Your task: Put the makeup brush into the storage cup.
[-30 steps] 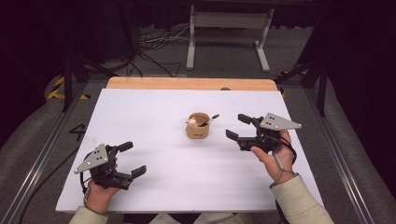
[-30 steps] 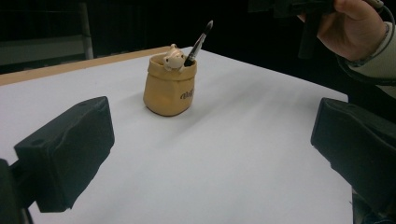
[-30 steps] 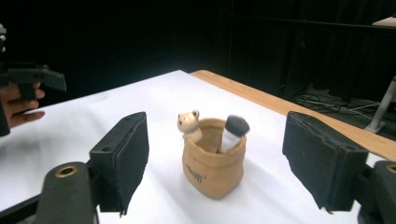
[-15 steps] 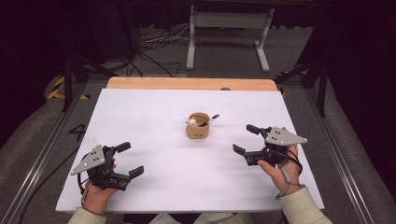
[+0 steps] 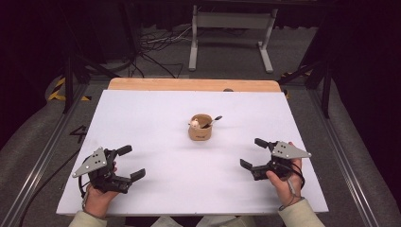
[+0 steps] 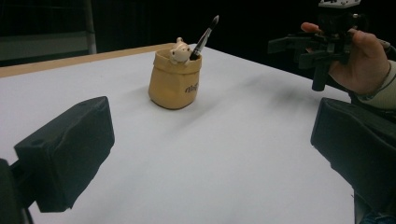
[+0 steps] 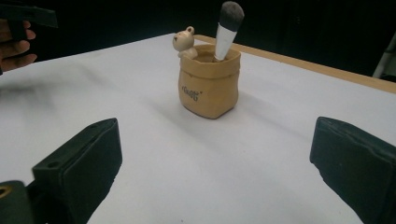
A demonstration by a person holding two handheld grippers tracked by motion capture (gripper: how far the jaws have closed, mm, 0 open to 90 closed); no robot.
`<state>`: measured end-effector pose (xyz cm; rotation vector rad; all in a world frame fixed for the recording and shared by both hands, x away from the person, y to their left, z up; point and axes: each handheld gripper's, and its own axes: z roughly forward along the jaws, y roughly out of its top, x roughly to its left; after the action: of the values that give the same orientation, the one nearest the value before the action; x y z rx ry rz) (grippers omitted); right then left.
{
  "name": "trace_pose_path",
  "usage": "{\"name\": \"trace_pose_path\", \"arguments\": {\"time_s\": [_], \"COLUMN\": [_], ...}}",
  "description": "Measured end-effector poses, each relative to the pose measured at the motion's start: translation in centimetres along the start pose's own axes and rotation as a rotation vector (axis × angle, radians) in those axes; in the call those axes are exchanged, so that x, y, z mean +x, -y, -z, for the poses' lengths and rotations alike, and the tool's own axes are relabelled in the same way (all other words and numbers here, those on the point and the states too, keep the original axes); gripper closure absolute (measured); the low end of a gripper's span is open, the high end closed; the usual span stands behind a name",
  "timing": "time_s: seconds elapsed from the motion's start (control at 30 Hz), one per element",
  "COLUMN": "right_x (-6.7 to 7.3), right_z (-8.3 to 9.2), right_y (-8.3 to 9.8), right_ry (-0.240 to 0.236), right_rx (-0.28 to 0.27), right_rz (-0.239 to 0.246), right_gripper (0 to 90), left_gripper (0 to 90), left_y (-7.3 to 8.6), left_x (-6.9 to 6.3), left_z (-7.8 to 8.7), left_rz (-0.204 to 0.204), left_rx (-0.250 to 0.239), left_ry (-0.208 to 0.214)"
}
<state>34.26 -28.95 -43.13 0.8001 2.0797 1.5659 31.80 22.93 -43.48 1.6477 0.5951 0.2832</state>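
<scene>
A tan sack-shaped holder [image 5: 200,128] [image 6: 173,79] [image 7: 209,86] stands upright near the middle of the white table top [image 5: 142,123]. A small bear figure [image 7: 185,43] sits on its rim, and a dark-tipped brush [image 5: 215,119] [image 6: 205,30] [image 7: 228,28] leans inside it. My left gripper [image 5: 131,162] [image 6: 210,154] rests at the near left, open and empty. At the near right, my right gripper [image 5: 253,153] [image 7: 215,172] is open with nothing between its jaws, which have just been opening. Both point toward the holder from well short of it.
A wooden strip [image 5: 189,84] runs along the table's far edge. Beyond it on the dark floor stand a metal frame [image 5: 227,33] and loose cables [image 5: 156,42]. Rails [image 5: 42,156] flank the table. The other hand and gripper [image 6: 327,42] show in the left gripper view.
My right hand has come down and back toward the near edge, away from the holder, and its jaws stand wider. The left hand has stayed put.
</scene>
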Motion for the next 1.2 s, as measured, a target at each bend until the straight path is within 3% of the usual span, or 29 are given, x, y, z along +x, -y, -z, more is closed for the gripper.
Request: {"name": "trace_pose_path", "arguments": {"time_s": [0.07,0.37,0.47,0.8,0.9,1.2], "right_x": [-0.1,0.2,0.3,0.2,0.2,0.2], "right_z": [0.1,0.5,0.4,0.6,0.6,0.8], "right_y": [0.4,1.7,2.1,2.6,2.7,2.6], "right_ry": [0.014,-0.003,0.003,0.003,-0.002,-0.001], "right_rx": [-0.001,0.021,0.037,0.037,0.035,0.039], "right_rz": [0.003,0.009,0.01,-0.002,0.006,0.01], "right_gripper": [2.2,2.0,1.8,1.6,1.9,2.0], "left_gripper": [0.3,0.1,0.4,0.5,0.7,0.2], "left_y": [0.0,0.8,1.3,2.3,2.3,2.3], "left_x": [0.1,0.7,1.0,0.9,0.8,0.7], "left_z": [0.0,-0.1,-0.3,-0.8,-0.9,-1.1], "left_rz": [-0.001,0.023,0.047,0.006,-0.006,-0.001], "left_rx": [0.005,0.013,0.008,0.048,0.055,0.059], "left_ry": [0.002,-0.008,-0.01,-0.011,-0.033,-0.011]}}
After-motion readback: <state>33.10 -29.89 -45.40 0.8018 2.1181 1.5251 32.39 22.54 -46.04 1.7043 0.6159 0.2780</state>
